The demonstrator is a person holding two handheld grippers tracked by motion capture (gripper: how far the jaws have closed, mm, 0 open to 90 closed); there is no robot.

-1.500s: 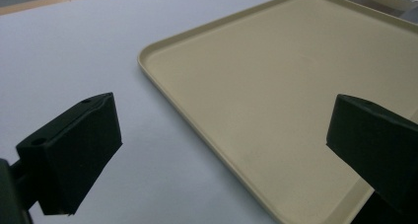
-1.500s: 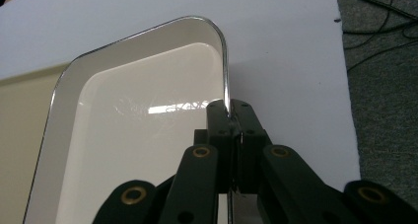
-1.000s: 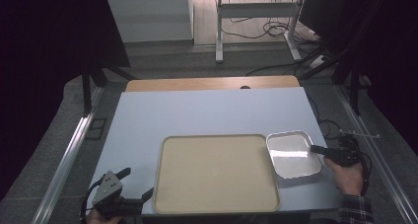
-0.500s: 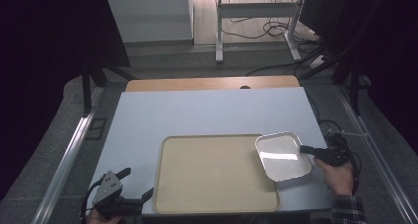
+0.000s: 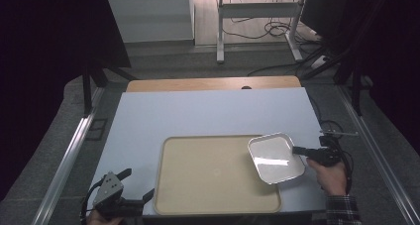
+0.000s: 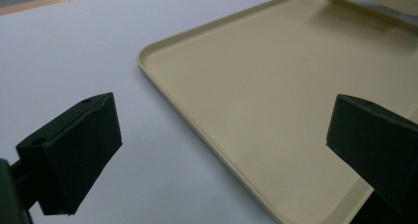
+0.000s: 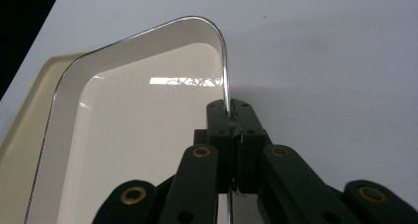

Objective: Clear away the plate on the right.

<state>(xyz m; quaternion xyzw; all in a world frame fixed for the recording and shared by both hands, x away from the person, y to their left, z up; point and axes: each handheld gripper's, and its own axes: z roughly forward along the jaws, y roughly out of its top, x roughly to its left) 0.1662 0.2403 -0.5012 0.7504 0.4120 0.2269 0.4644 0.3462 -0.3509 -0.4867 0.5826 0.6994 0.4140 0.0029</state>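
A shallow metal pan [image 5: 275, 157] with a shiny rim hangs tilted over the right edge of a large beige tray [image 5: 208, 173]. My right gripper [image 5: 299, 149] is shut on the pan's right rim. In the right gripper view both jaws pinch the thin chrome rim [image 7: 226, 88] of the metal pan [image 7: 133, 135], with the beige tray [image 7: 22, 135] below it at the left. My left gripper [image 5: 136, 184] rests open at the table's near left corner. Its fingers [image 6: 74, 150] stand wide apart beside the beige tray [image 6: 276, 95], holding nothing.
The pale blue table top [image 5: 198, 111] stretches behind the tray, with a wooden strip [image 5: 213, 83] along its far edge. Metal rails [image 5: 74, 145] run down both sides of the table. Cables and a stand's legs [image 5: 257, 27] lie on the floor beyond.
My right gripper has carried the metal pan leftward from the bare table at the right, so it now overlaps the beige tray's right edge. The left gripper has stayed put.
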